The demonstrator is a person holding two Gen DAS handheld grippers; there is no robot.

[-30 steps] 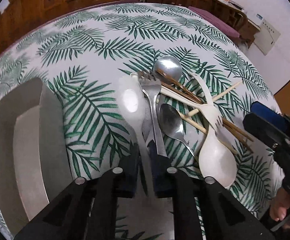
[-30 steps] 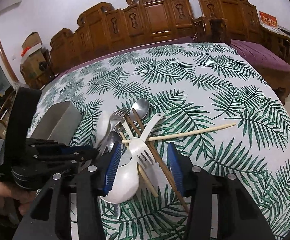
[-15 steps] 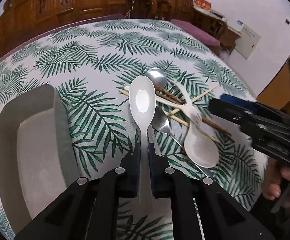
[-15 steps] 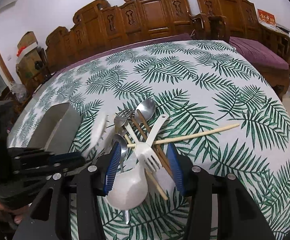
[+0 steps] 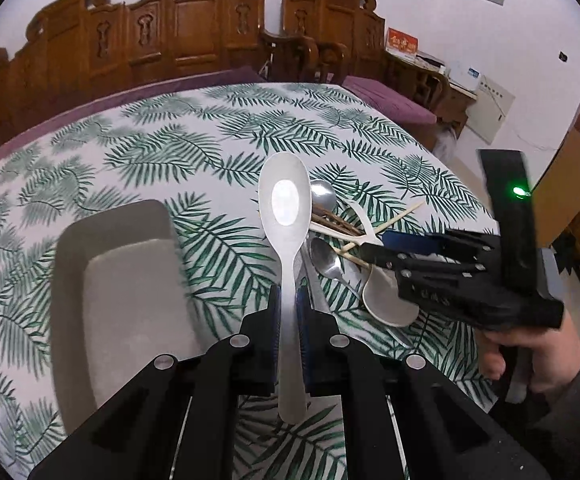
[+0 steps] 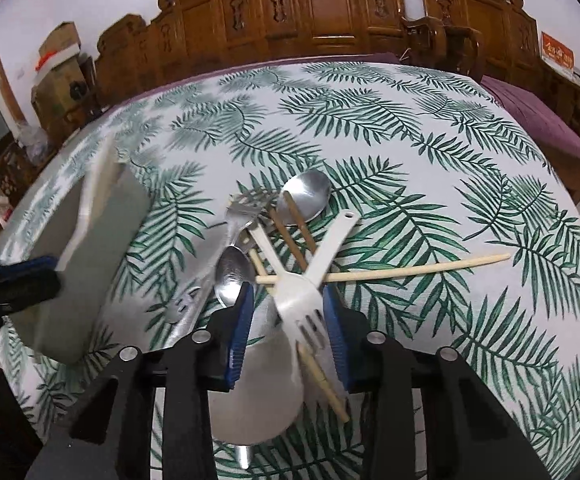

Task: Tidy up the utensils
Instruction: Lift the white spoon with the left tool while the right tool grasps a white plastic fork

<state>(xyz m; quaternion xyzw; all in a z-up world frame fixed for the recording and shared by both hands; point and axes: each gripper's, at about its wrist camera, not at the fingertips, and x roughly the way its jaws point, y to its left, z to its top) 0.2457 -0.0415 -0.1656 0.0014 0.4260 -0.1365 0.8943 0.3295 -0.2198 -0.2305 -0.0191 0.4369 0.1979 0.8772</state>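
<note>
My left gripper (image 5: 288, 312) is shut on the handle of a white spoon (image 5: 285, 208) and holds it in the air, bowl pointing away, above the table beside the grey tray (image 5: 122, 280). My right gripper (image 6: 288, 312) is open, its blue pads either side of a white plastic fork (image 6: 301, 296) that lies on a white ladle spoon (image 6: 258, 392). The pile also holds a metal fork (image 6: 242, 212), two metal spoons (image 6: 303, 196), brown chopsticks (image 6: 293, 232) and pale chopsticks (image 6: 409, 268). The right gripper also shows in the left wrist view (image 5: 389, 248).
The grey tray (image 6: 90, 236) stands left of the pile on the palm-leaf tablecloth (image 6: 409, 140). Carved wooden chairs (image 6: 329, 12) line the far edge. The table edge falls away at the right (image 5: 449, 160).
My left gripper has lifted the white spoon out of the pile and raised it, tilting upward. My right gripper has moved in lower over the white fork and ladle.
</note>
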